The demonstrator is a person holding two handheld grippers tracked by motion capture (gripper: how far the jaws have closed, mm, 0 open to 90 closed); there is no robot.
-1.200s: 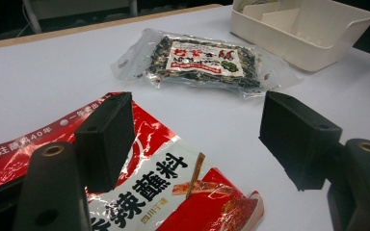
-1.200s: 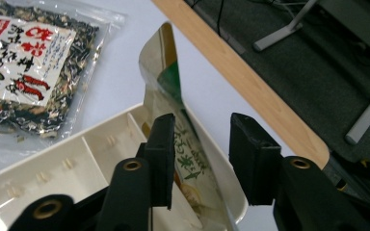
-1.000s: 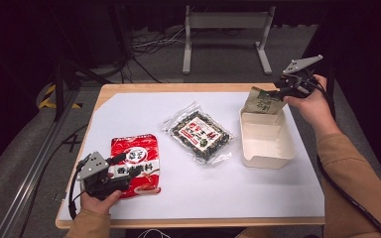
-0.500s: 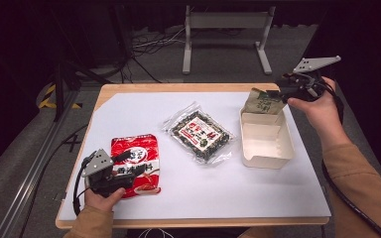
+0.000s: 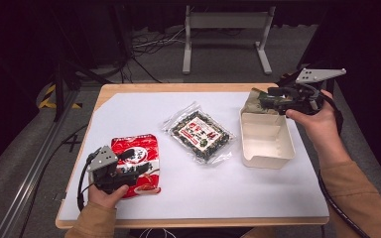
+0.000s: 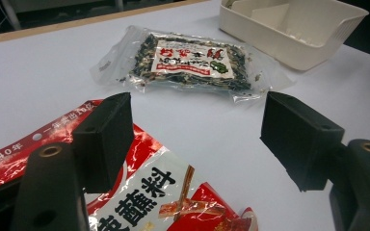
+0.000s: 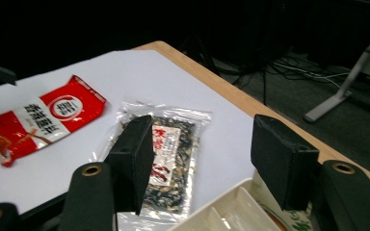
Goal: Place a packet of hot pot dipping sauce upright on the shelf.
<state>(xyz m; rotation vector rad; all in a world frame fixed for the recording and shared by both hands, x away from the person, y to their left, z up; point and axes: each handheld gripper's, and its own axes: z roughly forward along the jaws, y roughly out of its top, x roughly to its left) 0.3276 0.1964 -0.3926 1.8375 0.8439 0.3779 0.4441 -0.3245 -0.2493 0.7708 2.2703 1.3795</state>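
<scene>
**Sorting snack packets into a white bin**

Holding a two-jaw tool in each hand, I am working at a surface (image 5: 278,198) covered in white, with three packets and a cream-coloured bin (image 5: 267,140) laid out on it.

My right gripper (image 5: 264,101) hovers over the bin's far end, beside an olive-green packet (image 5: 254,97) that leans upright against the far wall there. Its jaws have just been opening and now stand wide with nothing between them, as the right gripper view shows. I judge the green packet has been let go so that the wall props it up and leaves the rest of the bin free.

My left gripper (image 5: 138,171) rests low over the near left corner, above a red packet (image 5: 138,153) printed with white characters. Its jaws are spread wide, one on each side of the packet's edge, and the pads are not pressing on it. They seem lined up for a pinch at the edge, where a flat pouch is easiest to lift.

Between the red packet and the bin lies a clear packet of dark seaweed (image 5: 201,135) with a red and white label, flat on the surface and touched by neither tool.
</scene>
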